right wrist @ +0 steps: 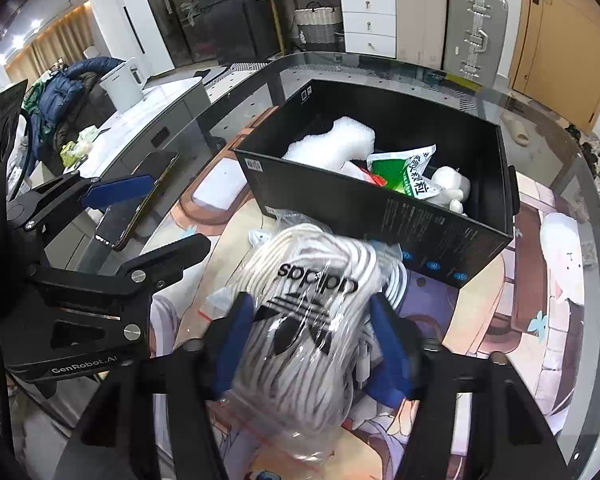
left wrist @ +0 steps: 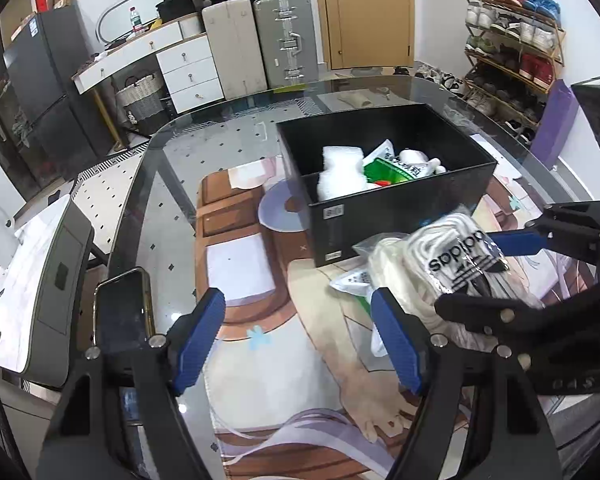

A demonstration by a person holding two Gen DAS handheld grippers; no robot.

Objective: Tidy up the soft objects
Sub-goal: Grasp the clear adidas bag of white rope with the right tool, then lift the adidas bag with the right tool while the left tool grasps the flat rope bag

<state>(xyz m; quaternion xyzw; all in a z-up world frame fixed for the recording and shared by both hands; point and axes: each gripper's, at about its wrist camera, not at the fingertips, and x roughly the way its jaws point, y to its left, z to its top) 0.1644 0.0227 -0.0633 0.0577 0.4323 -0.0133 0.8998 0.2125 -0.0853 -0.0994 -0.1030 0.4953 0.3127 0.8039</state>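
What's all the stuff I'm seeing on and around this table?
Black box: one, black, open, on the table's middle.
Bubble wrap: one, white, inside the box.
Green packet: one, green and white, inside the box.
Plush toy: one, white, inside the box's corner.
Bagged white cord: one bundle, white with black logo, in front of the box.
Phone: one, dark, at the table's edge.
Glass table: one, clear, over a printed mat.
Suitcases: two, beige and silver, by the door.
Left hand-held gripper: blue pads, open, empty.
Right hand-held gripper: blue pads, closed on the cord bag.
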